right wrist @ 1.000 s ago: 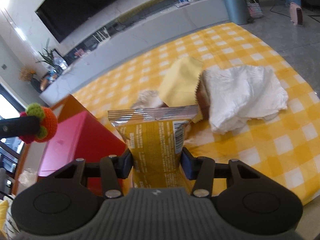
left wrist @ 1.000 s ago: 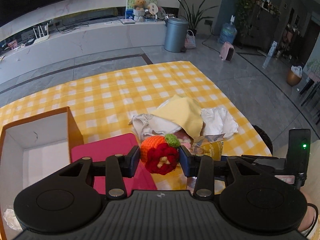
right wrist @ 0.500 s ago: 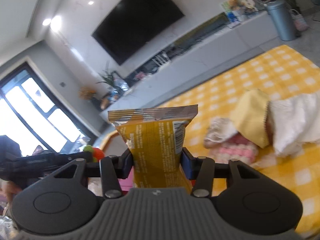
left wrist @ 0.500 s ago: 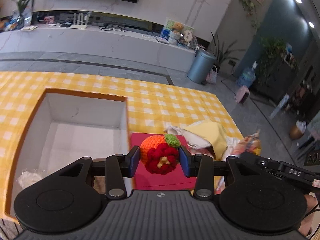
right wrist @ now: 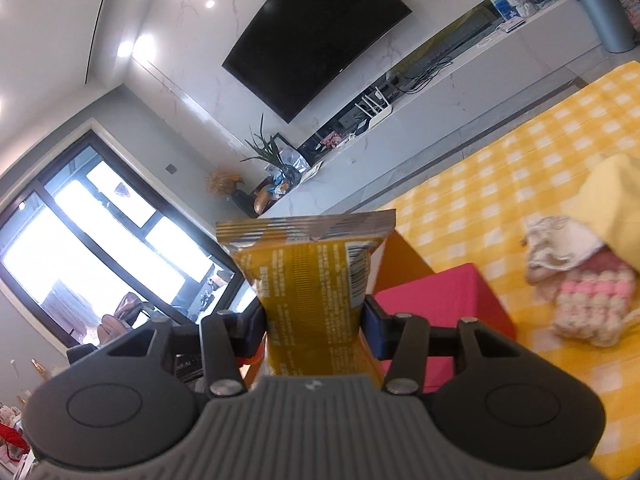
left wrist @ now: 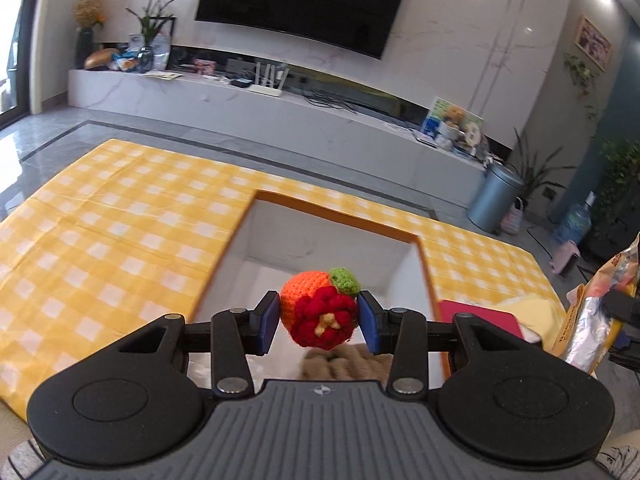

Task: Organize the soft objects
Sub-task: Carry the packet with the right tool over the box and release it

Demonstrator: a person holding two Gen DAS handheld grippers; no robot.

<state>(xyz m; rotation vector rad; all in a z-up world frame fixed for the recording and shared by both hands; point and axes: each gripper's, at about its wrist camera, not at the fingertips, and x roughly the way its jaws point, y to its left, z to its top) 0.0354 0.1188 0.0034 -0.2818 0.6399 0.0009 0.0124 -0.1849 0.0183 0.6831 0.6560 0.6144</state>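
Left gripper [left wrist: 319, 322] clamps a crochet ball [left wrist: 318, 309] between its blue pads [left wrist: 269, 321], one pad pressed to each side. This ball is orange with a red flower and a green tuft, and it hangs in the air over the open box [left wrist: 425, 264], above the white inside of that box. Something beige and knitted [left wrist: 344, 364] shows just below the ball at the near edge of the box; what it is cannot be told.

Right gripper [right wrist: 314, 324] pinches a yellow snack packet [right wrist: 312, 280] upright by its lower half, the crimped silver top edge pointing up. From the left wrist view the same packet [left wrist: 596, 320] stands at the far right, beside the box.

On the right of the box lies a red pad [right wrist: 436, 300] on the tabletop [left wrist: 120, 232], which wears a yellow checked cloth. Past the pad, a small pile sits on the checks: a pink and white knitted piece [right wrist: 592, 304], a crumpled white cloth [right wrist: 556, 248] touching it, and a yellow cloth [right wrist: 612, 200] draped over both.

Beyond the tabletop stand a long white TV bench [left wrist: 280, 108], a wall TV [left wrist: 304, 0] and a grey bin [left wrist: 494, 196].
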